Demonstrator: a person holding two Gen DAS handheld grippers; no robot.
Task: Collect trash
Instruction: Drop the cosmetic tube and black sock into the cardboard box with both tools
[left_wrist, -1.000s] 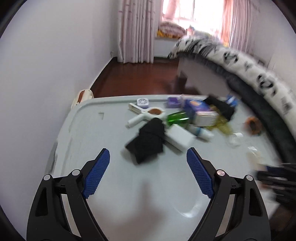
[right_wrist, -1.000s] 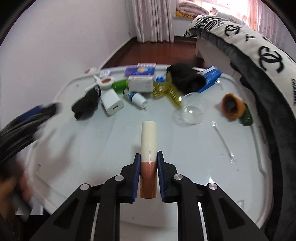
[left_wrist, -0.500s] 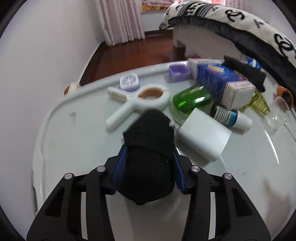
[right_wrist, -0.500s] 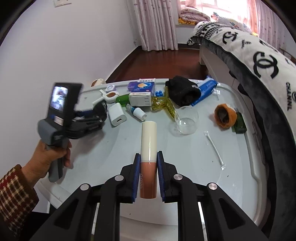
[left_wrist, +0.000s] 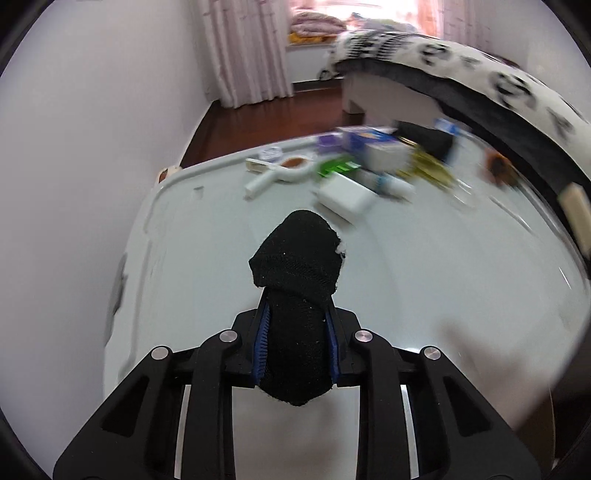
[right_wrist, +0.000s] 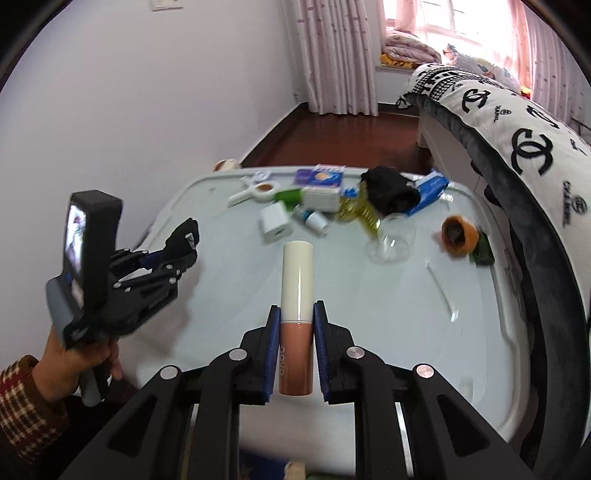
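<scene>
Our left gripper (left_wrist: 297, 336) has just been closing and now pinches a black sock (left_wrist: 297, 295); our right gripper (right_wrist: 296, 341) clamps a lip-gloss tube (right_wrist: 296, 314)

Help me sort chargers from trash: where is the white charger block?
In the right wrist view, the white charger block lies on the table's far side, left of the small dropper bottle.

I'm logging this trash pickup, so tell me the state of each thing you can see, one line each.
left gripper: has just been closing, now shut on the black sock.
black sock: held, lifted off the table.
right gripper: shut on the lip gloss tube.
lip gloss tube: capped, held lengthwise between the fingers.
clear glass: tipped on its side on the table.
white charger: lying on the table, unplugged.
</scene>
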